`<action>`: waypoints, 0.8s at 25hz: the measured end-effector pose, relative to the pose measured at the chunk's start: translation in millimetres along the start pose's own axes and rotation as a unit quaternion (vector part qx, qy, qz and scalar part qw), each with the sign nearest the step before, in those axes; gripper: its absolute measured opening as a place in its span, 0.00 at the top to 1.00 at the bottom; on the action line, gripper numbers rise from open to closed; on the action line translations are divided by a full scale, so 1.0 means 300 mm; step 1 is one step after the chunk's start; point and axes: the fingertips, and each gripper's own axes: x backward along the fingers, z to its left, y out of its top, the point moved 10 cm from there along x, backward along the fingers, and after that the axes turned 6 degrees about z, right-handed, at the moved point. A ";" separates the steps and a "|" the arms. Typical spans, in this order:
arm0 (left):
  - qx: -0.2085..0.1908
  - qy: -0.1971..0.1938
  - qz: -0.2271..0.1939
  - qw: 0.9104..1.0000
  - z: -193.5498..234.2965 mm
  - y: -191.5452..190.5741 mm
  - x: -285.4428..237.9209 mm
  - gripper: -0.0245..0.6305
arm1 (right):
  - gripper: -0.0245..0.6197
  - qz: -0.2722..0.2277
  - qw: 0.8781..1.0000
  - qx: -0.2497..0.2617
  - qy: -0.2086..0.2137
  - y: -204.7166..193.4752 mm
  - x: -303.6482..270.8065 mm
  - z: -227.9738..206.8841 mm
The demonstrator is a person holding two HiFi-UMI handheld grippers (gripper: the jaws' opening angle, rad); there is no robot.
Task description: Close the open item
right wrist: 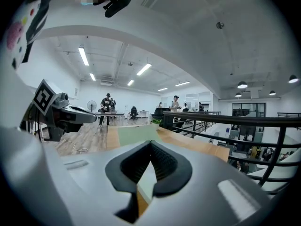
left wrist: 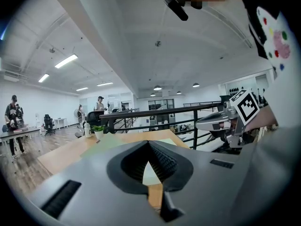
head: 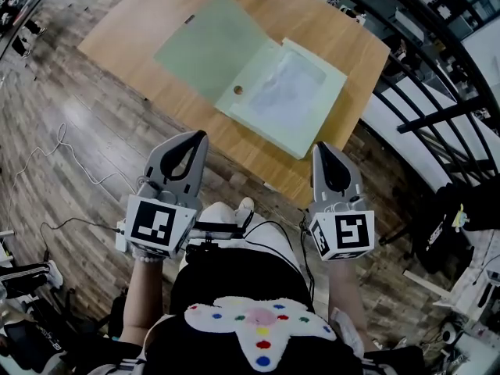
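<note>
Hands: mostly hidden behind the marker cubes; only the wrists show.
Left gripper point(head: 201, 134): jaws pressed together, tips meeting, nothing between them. It is held in the air by the table's near edge, apart from the folder.
Right gripper point(head: 319, 146): jaws likewise pressed together and empty, well apart from the left one.
Folder point(head: 248, 67): lies open and flat on the table beyond both grippers. The darker green cover is on the left, the pale half with a paper sheet on the right.
Table point(head: 125, 37): wooden; far side cut off at the top.
Railing point(head: 437, 69): black, right of the table, partly cut off.
People point(right wrist: 108, 108): far off, too small for detail.
</note>
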 end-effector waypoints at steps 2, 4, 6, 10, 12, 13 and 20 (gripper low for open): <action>0.002 0.001 -0.001 1.000 0.008 0.006 -0.008 0.96 | 0.95 -0.001 1.000 0.000 0.002 0.005 -0.008 -0.002; 0.001 0.001 -0.001 1.000 0.015 0.010 -0.018 0.96 | 0.95 -0.002 1.000 -0.003 0.002 0.007 -0.018 -0.005; 0.002 0.001 -0.001 1.000 0.021 0.009 -0.031 0.96 | 0.95 -0.002 1.000 -0.002 0.002 0.007 -0.029 -0.010; 0.013 -0.001 -0.004 1.000 0.053 0.008 -0.051 0.96 | 0.95 -0.003 1.000 -0.005 0.002 0.015 -0.067 -0.007; 0.015 -0.002 -0.007 1.000 0.079 0.006 -0.062 0.96 | 0.95 -0.003 1.000 -0.002 0.003 0.021 -0.091 0.001; 0.017 -0.003 -0.008 1.000 0.092 0.005 -0.068 0.96 | 0.95 -0.002 1.000 -0.001 0.003 0.023 -0.103 0.005; 0.040 -0.010 -0.009 0.999 0.186 0.012 -0.133 0.96 | 0.95 0.006 1.000 -0.004 -0.002 0.052 -0.198 0.001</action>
